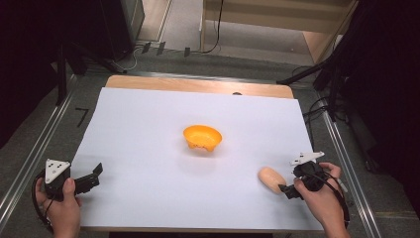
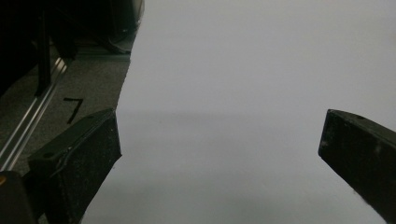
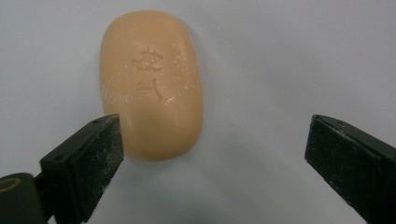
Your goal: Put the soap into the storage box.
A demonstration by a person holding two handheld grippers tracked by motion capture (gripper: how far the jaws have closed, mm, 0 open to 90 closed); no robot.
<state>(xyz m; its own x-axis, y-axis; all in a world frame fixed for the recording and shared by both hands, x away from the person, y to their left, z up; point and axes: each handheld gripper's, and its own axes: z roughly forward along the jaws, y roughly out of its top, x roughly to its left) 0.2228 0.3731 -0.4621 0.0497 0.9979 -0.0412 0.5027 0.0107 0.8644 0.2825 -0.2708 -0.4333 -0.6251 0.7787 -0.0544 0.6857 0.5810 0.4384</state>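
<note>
Where right claw [image 3: 212, 154] gapes: smooth oval soap [image 3: 152, 84].

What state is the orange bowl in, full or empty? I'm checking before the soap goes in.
Empty: the high view shows the orange bowl with bare inner walls, and the soap lies on the sheet outside it.

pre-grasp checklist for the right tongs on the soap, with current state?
1. Right tongs open: ok.
2. Soap bar between the jaws: not ok, it sits toward the left jaw and mostly ahead of the tips.
3. Soap lying flat on the white sheet: ok.
4. Orange bowl upright, nothing in it: ok.
5. Left tongs open, holding nothing: ok.
6. Soap slippery or dry: cannot tell.
</note>
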